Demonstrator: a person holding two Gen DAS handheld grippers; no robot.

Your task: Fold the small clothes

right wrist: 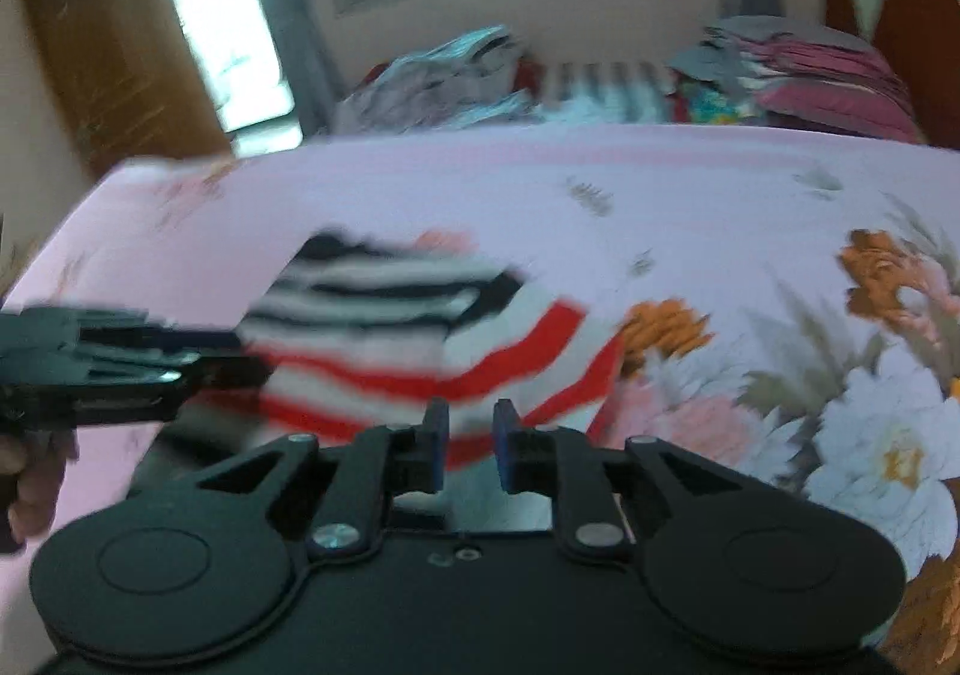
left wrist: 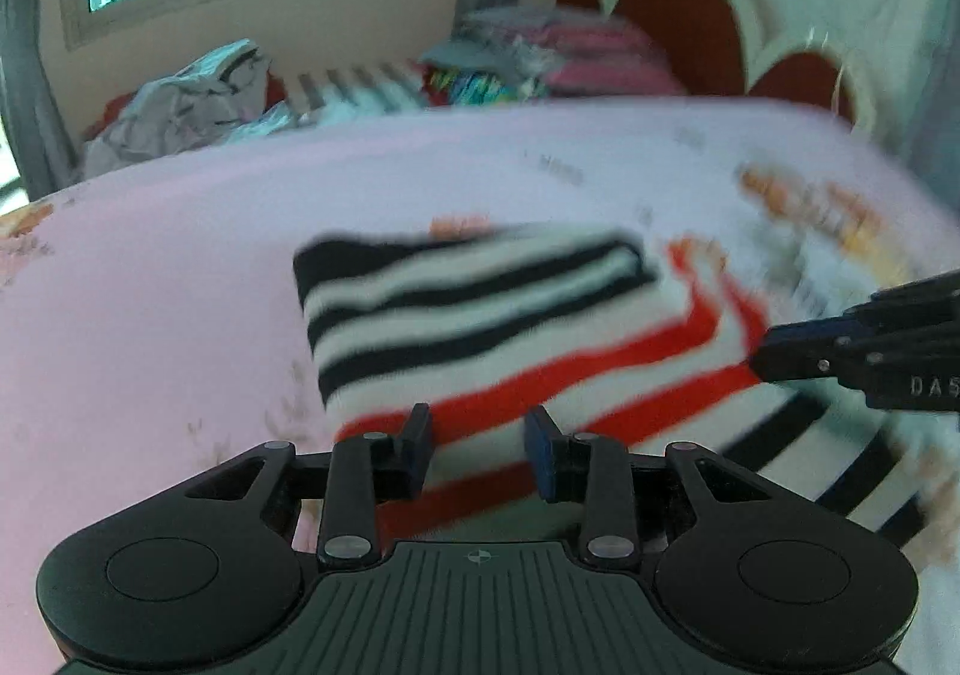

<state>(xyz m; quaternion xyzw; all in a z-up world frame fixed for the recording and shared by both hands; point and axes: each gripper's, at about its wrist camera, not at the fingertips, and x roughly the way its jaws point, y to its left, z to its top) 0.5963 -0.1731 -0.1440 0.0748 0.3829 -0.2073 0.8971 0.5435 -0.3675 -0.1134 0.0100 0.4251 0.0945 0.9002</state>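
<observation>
A small striped garment point(left wrist: 480, 327), white with black stripes on one part and red stripes on the other, lies partly folded on the pink floral bedsheet point(left wrist: 150, 285). It also shows in the right wrist view point(right wrist: 420, 339). My left gripper point(left wrist: 479, 450) is open just above the garment's near red-striped edge, holding nothing. My right gripper point(right wrist: 471, 447) is open over the garment's near edge, holding nothing. The right gripper shows at the garment's right side in the left wrist view point(left wrist: 762, 357). The left gripper shows at the garment's left side in the right wrist view point(right wrist: 252, 369). Both views are motion-blurred.
Piles of clothes and crumpled fabric point(left wrist: 180, 99) lie along the bed's far side under a window. Folded pink bedding point(right wrist: 828, 75) is stacked by the red and cream headboard point(left wrist: 708, 21). A wooden door point(right wrist: 120, 63) stands at the left.
</observation>
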